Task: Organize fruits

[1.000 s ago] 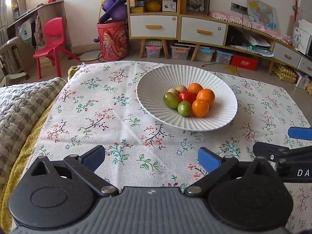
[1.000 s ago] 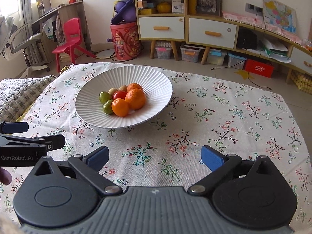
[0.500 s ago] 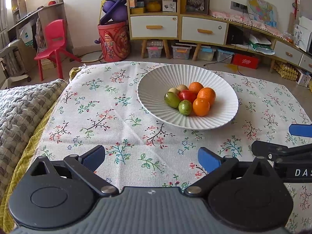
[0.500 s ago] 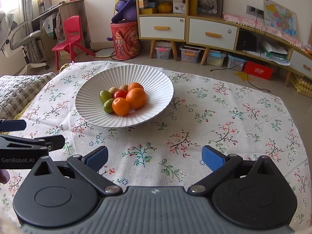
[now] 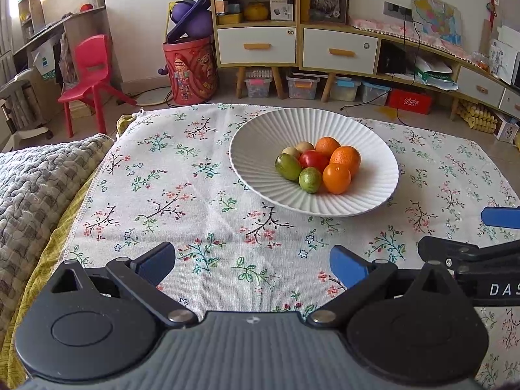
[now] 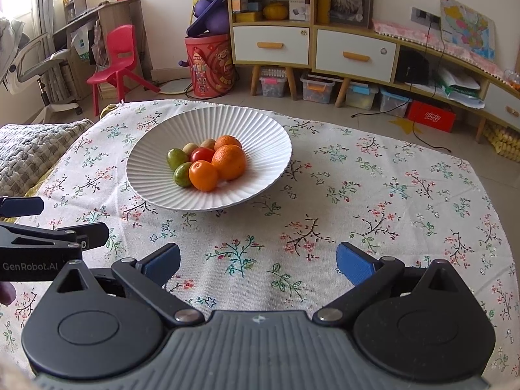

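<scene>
A white ribbed bowl [image 5: 260, 149] [image 6: 266, 143] stands on the floral tablecloth. In it lie oranges [image 5: 345, 160] [image 6: 228, 162], a red tomato [image 5: 313, 160] [image 6: 202, 154], green fruits [image 5: 288, 166] [image 6: 175, 158] and small tan fruits [image 5: 304, 146] [image 6: 208, 143]. My left gripper [image 5: 252, 265] is open and empty, low over the cloth in front of the bowl. My right gripper [image 6: 258, 265] is open and empty, to the front right of the bowl. Each gripper shows at the edge of the other's view.
The floral tablecloth [image 5: 182, 195] [image 6: 373, 195] covers the table. A grey quilted blanket [image 5: 35, 175] lies at the left edge. Beyond the table are a red chair [image 5: 92, 74], a red bin [image 5: 191, 68] and a low cabinet [image 5: 299, 48].
Both grippers have shifted only slightly; the bowl sits a touch further right in the left view. Both stay open and empty.
</scene>
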Demonstrator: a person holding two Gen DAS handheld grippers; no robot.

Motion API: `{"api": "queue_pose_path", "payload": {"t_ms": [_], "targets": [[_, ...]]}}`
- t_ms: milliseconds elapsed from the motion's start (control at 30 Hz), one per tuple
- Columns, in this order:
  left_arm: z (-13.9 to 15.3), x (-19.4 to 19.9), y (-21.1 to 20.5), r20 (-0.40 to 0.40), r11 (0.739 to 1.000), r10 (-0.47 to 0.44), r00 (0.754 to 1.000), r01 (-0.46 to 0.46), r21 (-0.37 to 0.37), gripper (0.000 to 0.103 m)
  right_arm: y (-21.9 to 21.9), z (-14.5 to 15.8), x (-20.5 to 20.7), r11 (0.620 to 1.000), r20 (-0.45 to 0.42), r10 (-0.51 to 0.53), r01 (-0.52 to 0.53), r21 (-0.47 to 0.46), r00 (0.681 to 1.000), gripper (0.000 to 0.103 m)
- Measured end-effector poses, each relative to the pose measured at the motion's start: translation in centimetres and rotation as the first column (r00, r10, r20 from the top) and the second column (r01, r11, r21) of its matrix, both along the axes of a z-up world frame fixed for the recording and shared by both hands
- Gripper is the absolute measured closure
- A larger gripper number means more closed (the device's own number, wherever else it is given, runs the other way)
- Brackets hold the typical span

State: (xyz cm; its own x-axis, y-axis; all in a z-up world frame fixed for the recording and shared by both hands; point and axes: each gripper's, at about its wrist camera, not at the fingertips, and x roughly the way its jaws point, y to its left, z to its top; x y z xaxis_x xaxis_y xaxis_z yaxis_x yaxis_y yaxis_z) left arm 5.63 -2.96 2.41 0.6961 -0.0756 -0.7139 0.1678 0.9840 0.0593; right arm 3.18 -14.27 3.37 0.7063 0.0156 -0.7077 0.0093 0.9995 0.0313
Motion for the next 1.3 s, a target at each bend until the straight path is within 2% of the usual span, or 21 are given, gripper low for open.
{"api": "queue_pose_path", "payload": {"t_ms": [1300], "targets": [[-0.18, -0.09, 0.31, 0.000, 1.000, 0.019, 1.000, -0.019, 0.012, 0.011, 0.07, 0.01, 0.12, 1.000, 0.001, 0.005, -0.005, -0.008, 1.000, 0.001]]}}
